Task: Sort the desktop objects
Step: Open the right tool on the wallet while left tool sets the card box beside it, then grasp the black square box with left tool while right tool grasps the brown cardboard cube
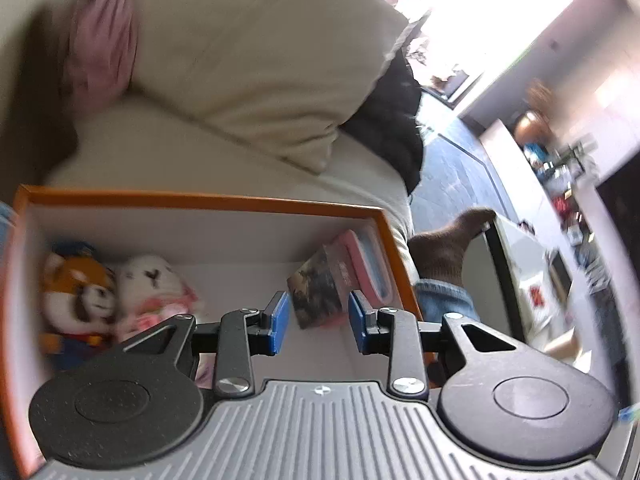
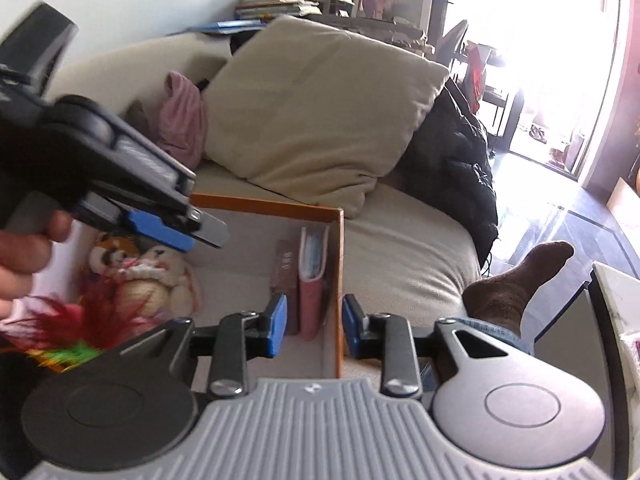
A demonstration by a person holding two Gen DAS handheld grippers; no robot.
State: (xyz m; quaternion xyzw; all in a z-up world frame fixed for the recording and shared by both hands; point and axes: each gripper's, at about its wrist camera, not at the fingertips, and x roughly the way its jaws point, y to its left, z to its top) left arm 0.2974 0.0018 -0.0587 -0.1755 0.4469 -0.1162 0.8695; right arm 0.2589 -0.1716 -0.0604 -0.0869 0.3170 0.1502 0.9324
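An orange-rimmed box (image 1: 200, 199) sits on a beige sofa. Inside it, a red panda plush (image 1: 76, 292) and a white bunny plush (image 1: 150, 284) lie at the left. A dark book (image 1: 320, 292) and a pink book (image 1: 366, 264) stand at the right wall. My left gripper (image 1: 318, 326) is open and empty above the box, just in front of the dark book. My right gripper (image 2: 314, 326) is open and empty over the box's right wall (image 2: 339, 280). The left gripper's body (image 2: 120, 176) shows in the right wrist view. A red feathered toy (image 2: 76, 324) lies blurred at the box's near left.
A beige cushion (image 2: 320, 108), a pink cloth (image 2: 184, 120) and a black jacket (image 2: 452, 152) lie on the sofa behind the box. A foot in a brown sock (image 2: 516, 284) is at the right. A white table edge (image 2: 616, 300) is at the far right.
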